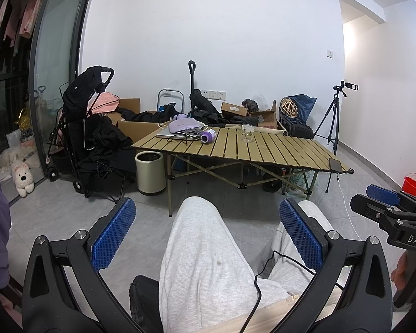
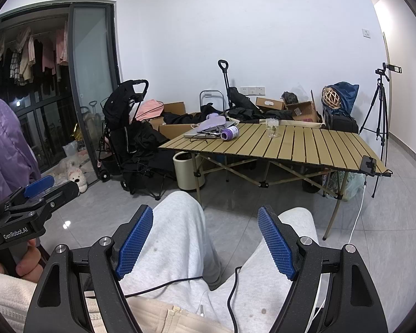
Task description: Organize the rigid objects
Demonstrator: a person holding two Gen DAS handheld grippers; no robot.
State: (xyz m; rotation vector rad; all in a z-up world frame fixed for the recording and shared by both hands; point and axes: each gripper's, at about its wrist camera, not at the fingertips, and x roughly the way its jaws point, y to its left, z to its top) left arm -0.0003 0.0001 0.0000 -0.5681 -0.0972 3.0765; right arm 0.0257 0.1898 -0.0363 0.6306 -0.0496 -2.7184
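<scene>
A slatted folding table [image 1: 277,149] [image 2: 305,149] stands across the room. On its far left lie a laptop [image 1: 166,134] [image 2: 197,134], a purple pouch [image 1: 184,124] [image 2: 212,123] and a purple bottle on its side [image 1: 208,136] [image 2: 230,133]. A clear glass [image 1: 247,133] [image 2: 271,127] stands mid-table. A phone [image 1: 335,164] [image 2: 368,164] lies at the near right corner. My left gripper [image 1: 208,233] [image 2: 38,186] is open and empty above the person's lap. My right gripper [image 2: 205,238] [image 1: 382,194] is open and empty beside it.
The person's grey-trousered legs [image 1: 202,252] [image 2: 180,238] lie under both grippers. A beige bin [image 1: 150,172] and a black stroller [image 1: 80,127] stand left of the table. A tripod with camera [image 1: 335,116] and a red bucket [image 1: 411,184] stand to the right. Boxes and clothes crowd the back wall.
</scene>
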